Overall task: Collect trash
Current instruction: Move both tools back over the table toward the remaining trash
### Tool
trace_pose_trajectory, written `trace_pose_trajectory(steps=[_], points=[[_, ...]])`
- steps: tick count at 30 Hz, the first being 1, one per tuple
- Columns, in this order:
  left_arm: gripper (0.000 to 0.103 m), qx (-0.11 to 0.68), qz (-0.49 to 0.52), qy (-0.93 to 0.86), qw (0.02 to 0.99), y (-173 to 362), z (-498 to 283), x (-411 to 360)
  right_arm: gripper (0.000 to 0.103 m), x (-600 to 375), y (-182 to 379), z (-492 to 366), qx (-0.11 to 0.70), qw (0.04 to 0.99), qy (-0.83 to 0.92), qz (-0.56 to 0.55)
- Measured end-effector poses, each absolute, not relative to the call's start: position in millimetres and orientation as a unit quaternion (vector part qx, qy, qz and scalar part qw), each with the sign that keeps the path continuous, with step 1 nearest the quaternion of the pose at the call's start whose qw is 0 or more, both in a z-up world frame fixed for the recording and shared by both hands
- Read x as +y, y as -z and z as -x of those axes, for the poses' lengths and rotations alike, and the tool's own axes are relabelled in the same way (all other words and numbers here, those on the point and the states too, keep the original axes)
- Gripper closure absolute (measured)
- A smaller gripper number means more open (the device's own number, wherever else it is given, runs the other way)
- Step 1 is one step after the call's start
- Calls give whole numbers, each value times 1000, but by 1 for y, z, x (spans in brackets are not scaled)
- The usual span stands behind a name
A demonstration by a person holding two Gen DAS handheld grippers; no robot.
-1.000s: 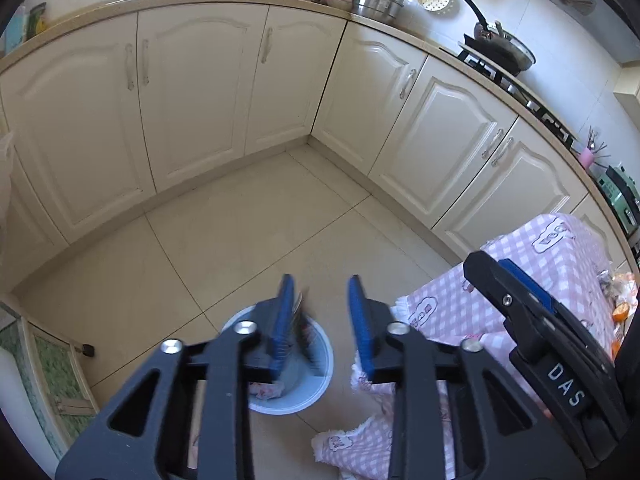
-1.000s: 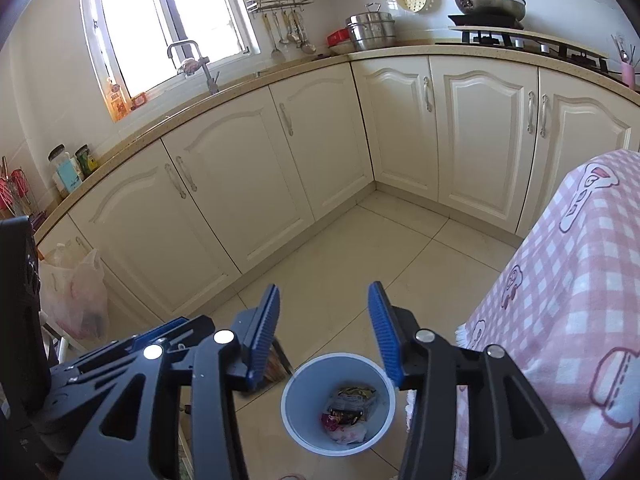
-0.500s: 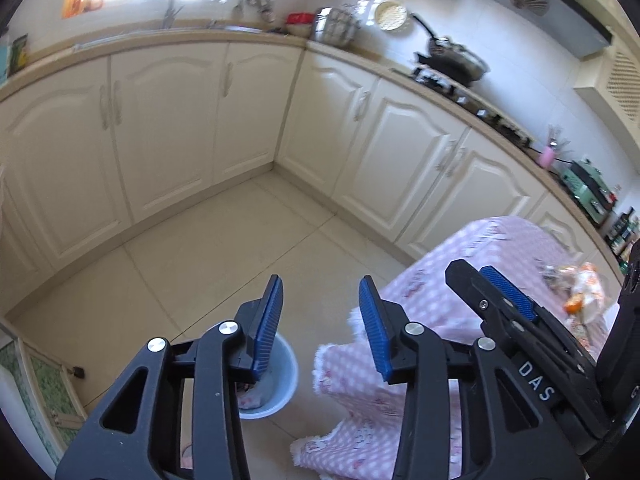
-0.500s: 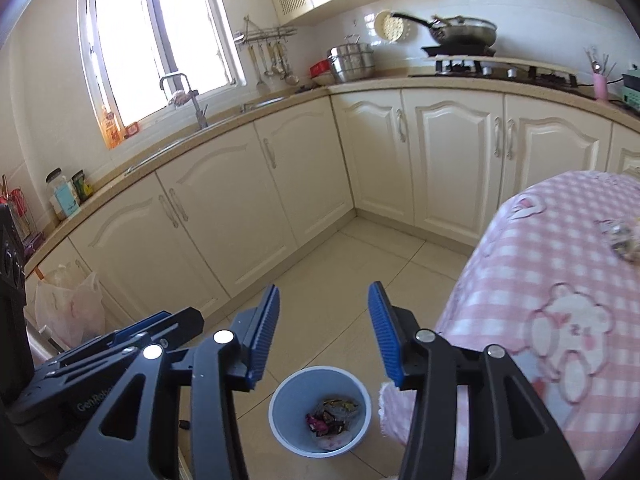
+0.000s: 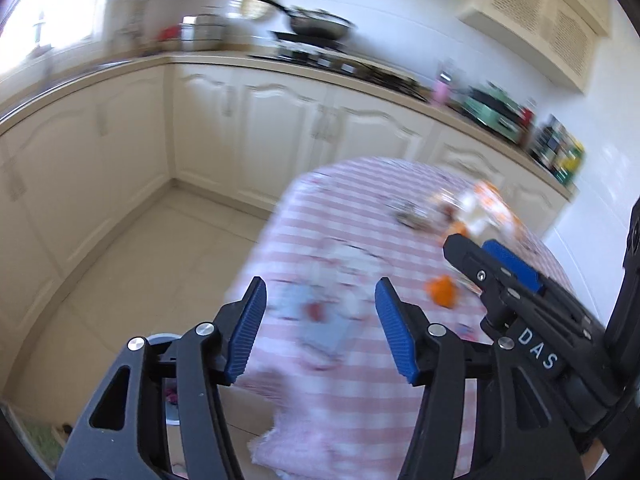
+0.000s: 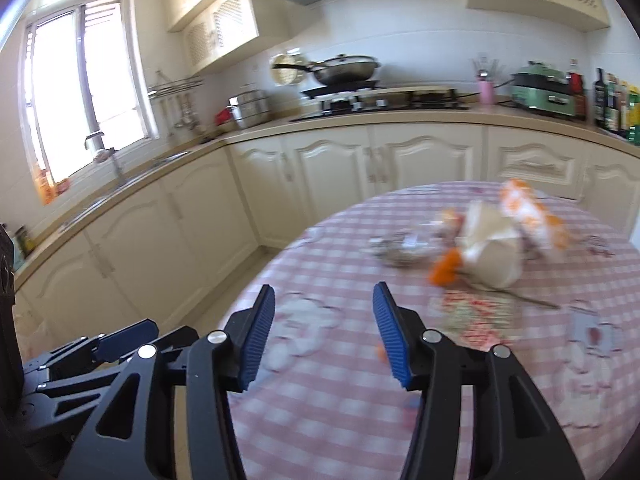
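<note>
Jaws of my left gripper [image 5: 320, 308] stand apart, having just been opening, with nothing between the ribbed blue pads [image 5: 246, 330]. My right gripper [image 6: 323, 312] is likewise parted, its jaws just widened, and grips nothing. Both hang over a round table in pink-and-white checked cloth [image 6: 540, 380]. Trash [image 6: 492, 248] lies at 1 o'clock of the right gripper: a crumpled cream paper lump, an orange-and-white wrapper, an orange scrap [image 6: 444, 268], a flat printed packet. Blur hides which way each piece points. A grey bin [image 5: 162, 338] shows at 8 o'clock, behind my left gripper's finger.
</note>
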State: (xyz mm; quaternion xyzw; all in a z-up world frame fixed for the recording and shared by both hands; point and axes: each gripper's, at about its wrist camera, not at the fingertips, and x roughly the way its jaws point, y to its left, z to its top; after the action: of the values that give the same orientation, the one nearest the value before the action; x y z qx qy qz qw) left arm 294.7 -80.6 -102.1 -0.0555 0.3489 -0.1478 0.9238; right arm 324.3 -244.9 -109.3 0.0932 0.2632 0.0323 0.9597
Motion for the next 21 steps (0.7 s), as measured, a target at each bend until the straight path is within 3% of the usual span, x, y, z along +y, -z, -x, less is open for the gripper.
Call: trace_pose_trajectory(steps=[11,21], points=[[48,404,-3,205,892,131,-308,-189,48,-352,143,-312,322,937,56,-122],[49,427,-31,196,882,146,-332,-220,48,-374,157,-322,351,921,45,-162]])
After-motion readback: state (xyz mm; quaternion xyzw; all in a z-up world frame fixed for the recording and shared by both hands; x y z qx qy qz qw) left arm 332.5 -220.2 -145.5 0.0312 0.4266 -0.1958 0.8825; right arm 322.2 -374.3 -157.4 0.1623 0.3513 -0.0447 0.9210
